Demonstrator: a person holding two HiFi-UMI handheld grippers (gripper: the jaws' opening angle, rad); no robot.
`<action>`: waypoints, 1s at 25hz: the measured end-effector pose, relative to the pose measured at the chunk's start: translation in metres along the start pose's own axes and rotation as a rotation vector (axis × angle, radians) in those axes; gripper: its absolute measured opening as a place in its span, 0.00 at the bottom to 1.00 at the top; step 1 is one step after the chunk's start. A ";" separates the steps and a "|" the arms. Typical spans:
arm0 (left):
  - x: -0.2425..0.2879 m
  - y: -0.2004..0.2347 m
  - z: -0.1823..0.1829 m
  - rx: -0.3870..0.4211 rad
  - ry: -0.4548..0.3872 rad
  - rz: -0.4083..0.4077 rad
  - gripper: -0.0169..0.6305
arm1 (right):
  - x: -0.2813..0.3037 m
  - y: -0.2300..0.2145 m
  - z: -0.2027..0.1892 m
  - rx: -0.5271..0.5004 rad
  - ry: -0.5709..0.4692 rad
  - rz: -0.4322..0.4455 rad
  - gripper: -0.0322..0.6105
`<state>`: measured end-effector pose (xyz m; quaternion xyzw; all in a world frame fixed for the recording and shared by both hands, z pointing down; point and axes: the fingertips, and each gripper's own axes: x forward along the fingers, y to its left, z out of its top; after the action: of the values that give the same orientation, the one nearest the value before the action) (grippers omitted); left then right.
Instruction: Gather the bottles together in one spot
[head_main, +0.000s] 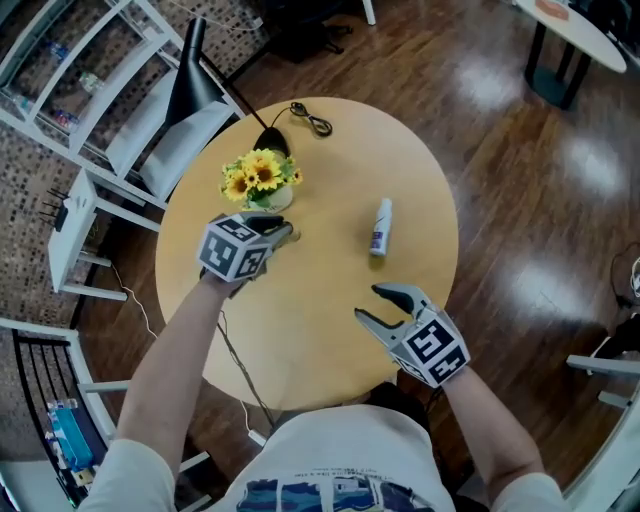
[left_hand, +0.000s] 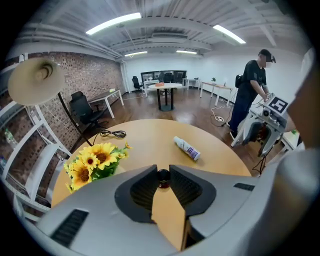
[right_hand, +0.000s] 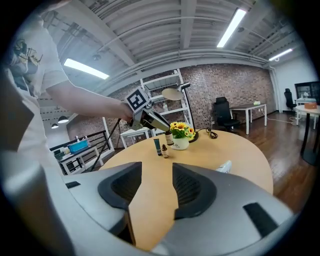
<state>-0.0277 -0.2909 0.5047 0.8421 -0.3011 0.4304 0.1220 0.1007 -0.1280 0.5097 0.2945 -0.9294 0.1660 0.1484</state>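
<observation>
My left gripper is shut on a small brown bottle, whose dark cap shows between the jaw tips. It holds the bottle upright, right beside the sunflower pot. A teal tube and a tiny brown bottle stand together on the round table, just in front of it. A white bottle lies on its side at the table's middle right. My right gripper hovers open near the front edge, with nothing between its jaws.
Sunflowers in a white pot stand at the table's far left, with a black cable and a lamp base behind them. White shelving flanks the table's left. A person stands at a far bench.
</observation>
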 end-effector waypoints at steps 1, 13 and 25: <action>0.005 0.006 -0.003 0.000 0.015 0.008 0.14 | -0.001 0.000 0.000 0.006 -0.001 -0.001 0.39; 0.061 0.040 -0.045 0.000 0.139 0.041 0.14 | -0.014 -0.017 -0.020 0.044 0.037 -0.050 0.39; 0.085 0.051 -0.058 -0.036 0.167 0.065 0.14 | -0.013 -0.020 -0.026 0.062 0.051 -0.075 0.39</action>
<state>-0.0588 -0.3388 0.6051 0.7908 -0.3247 0.4974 0.1476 0.1273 -0.1267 0.5326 0.3291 -0.9081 0.1962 0.1688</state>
